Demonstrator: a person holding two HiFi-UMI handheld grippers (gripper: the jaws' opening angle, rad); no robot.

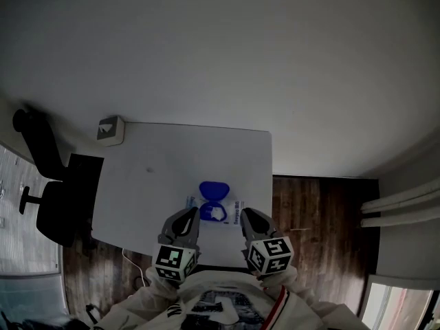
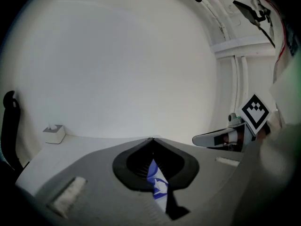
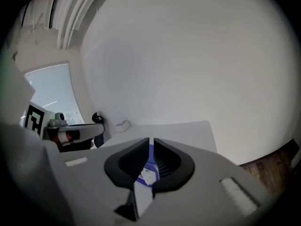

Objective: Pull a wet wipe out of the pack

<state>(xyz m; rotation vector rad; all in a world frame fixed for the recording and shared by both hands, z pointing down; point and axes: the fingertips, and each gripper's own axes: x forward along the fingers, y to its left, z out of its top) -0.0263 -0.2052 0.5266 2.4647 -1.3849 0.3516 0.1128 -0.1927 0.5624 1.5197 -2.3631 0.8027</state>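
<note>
The wet wipe pack (image 1: 234, 212) lies near the front edge of the white table (image 1: 158, 184). Its blue lid (image 1: 214, 190) is flipped open and a white wipe (image 1: 218, 214) pokes up from the opening. My left gripper (image 1: 190, 216) is at the pack's left side, its jaw tips meeting (image 2: 151, 140), with the pack (image 2: 157, 185) showing below them. At the pack's right side is my right gripper (image 1: 245, 214), whose jaws stand a narrow slit apart (image 3: 151, 141). Through that slit I see the blue lid (image 3: 150, 161) and a bit of white; nothing is gripped.
A small white box (image 1: 110, 130) sits at the table's far left corner. A black chair (image 1: 51, 184) stands left of the table, and dark wooden floor (image 1: 323, 212) lies to the right. White pipes (image 1: 405, 205) run along the right wall.
</note>
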